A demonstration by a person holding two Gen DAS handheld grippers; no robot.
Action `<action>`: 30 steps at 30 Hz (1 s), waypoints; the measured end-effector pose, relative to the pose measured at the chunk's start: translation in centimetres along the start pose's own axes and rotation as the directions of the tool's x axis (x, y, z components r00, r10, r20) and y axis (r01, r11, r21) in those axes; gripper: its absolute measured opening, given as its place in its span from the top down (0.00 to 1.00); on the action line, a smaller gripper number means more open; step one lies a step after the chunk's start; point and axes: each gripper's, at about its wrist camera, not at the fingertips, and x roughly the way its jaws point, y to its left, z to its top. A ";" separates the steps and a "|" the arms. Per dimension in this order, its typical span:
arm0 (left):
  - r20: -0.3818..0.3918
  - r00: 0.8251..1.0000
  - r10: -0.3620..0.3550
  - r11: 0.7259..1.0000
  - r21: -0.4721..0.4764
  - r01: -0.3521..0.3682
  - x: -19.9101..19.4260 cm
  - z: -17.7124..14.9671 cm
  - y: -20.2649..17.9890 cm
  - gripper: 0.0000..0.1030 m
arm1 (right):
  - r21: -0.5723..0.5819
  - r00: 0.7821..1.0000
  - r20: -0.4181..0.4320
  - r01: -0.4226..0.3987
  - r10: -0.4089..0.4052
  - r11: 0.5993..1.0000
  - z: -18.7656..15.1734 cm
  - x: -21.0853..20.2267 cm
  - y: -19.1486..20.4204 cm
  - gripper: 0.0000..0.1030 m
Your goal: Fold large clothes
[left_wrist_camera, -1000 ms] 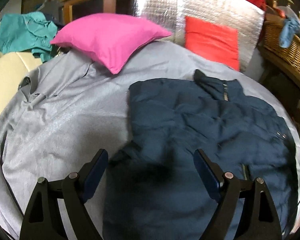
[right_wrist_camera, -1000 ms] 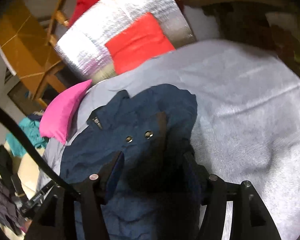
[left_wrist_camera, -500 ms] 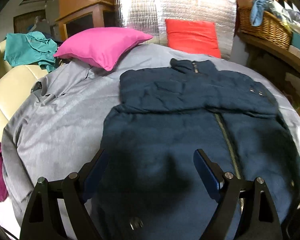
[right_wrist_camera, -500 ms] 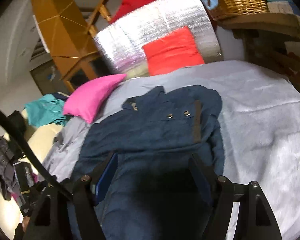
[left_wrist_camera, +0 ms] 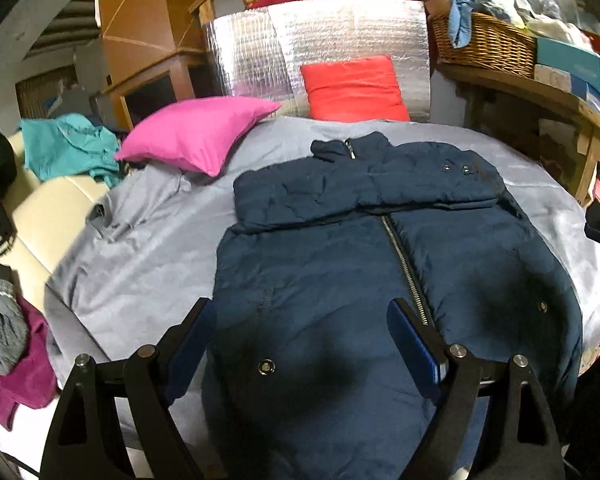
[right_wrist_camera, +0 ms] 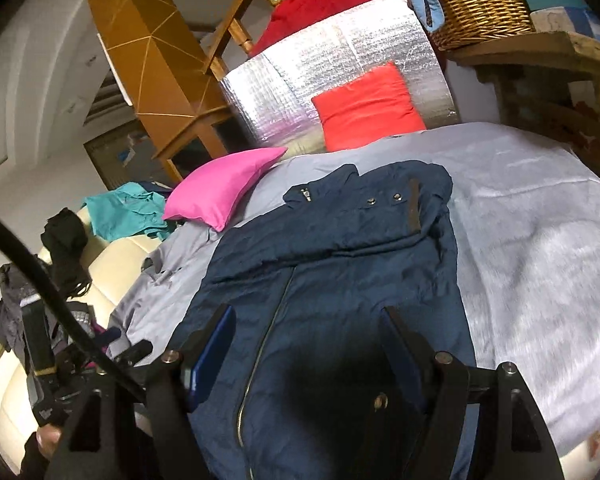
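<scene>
- Clothes lay heaped along the left: a teal garment (left_wrist_camera: 66,148) on the cream sofa (left_wrist_camera: 48,216), with a magenta cloth (left_wrist_camera: 24,376) lower down, probably waiting for their turn to be folded.
- Pink pillow (left_wrist_camera: 196,132) sat at the bed's far left corner, clear of the working area.
- Left gripper (left_wrist_camera: 304,344) hovered over the jacket's hem with its fingers (left_wrist_camera: 192,344) spread wide and nothing between them; the cloth lay below, untouched.
- Jacket (left_wrist_camera: 340,260), the task's thing, lay flat on the grey bed (left_wrist_camera: 140,248), zipped, collar towards the headboard. Both sleeves lay crossed over the chest, so the next fold was likely hem up to collar.
- Right gripper (right_wrist_camera: 308,356) hung over the hem on the other side of the zip (right_wrist_camera: 272,332). Its fingers (right_wrist_camera: 216,352) had just been opening and stood wide, holding nothing. With one gripper on each side of the zip, the two could take the hem corners together.
- Red cushion (left_wrist_camera: 352,88) leaned on a silver foil panel (left_wrist_camera: 320,40) behind the bed.
- Wicker basket (left_wrist_camera: 484,44) stood on a wooden shelf (left_wrist_camera: 540,92) at the far right.
</scene>
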 end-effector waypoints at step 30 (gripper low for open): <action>-0.182 0.983 0.020 1.000 -0.010 -0.022 -1.3 -5.5 2.3 0.15 | 0.014 0.991 -0.076 0.113 -0.112 0.993 -5.3 -6.5 -2.9 0.23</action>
